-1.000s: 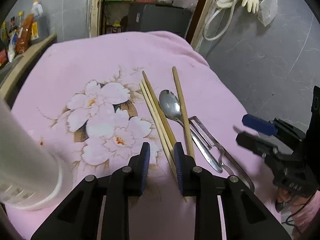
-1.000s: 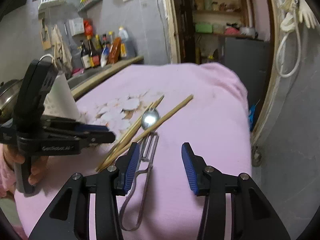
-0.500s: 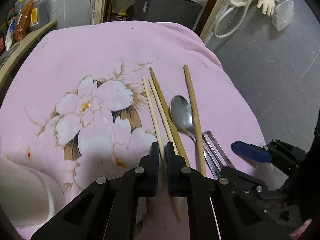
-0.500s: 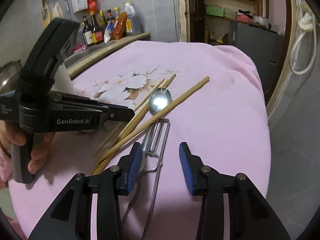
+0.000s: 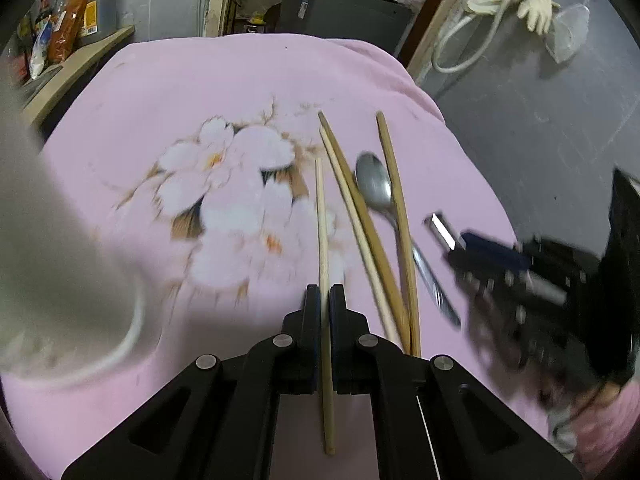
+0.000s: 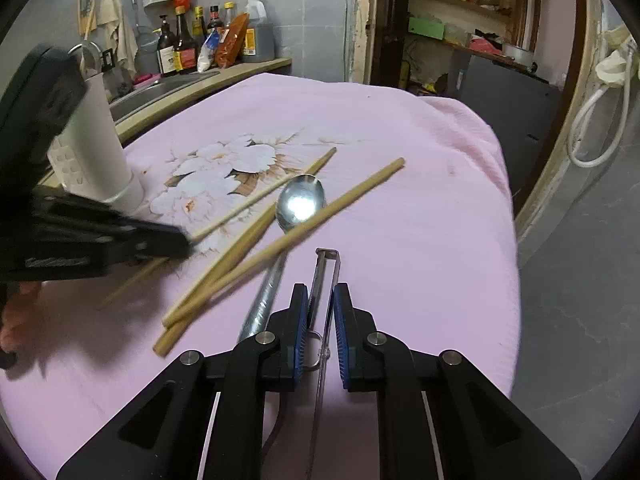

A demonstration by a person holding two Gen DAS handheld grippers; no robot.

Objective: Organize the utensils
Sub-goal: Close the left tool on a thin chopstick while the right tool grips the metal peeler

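Plainly, the pale chopstick (image 5: 322,240) lies apart from the other utensils, toward the flower print (image 5: 236,208) on the pink cloth (image 5: 200,88), and the left gripper (image 5: 324,300) is clamped on it; its near end runs back between the black arms. Two darker chopsticks (image 5: 360,216) and a third (image 5: 398,216) lie on the far side from the flowers, with the spoon (image 5: 374,188) between them, its handle partly crossed by the third stick. Farther from the flowers, the peeler (image 6: 326,276) sits between the fingers of the right gripper (image 6: 321,300), whose jaws have just been closing and now pinch its wire frame; its lower loop is hidden under the gripper body. In the left wrist view the peeler's blade end alone shows, and the right gripper there is smeared by blur. A white holder (image 6: 94,152) stands beyond the flowers, half covered by the blurred left gripper. Fingers (image 6: 16,312) show only at the frame's edge.
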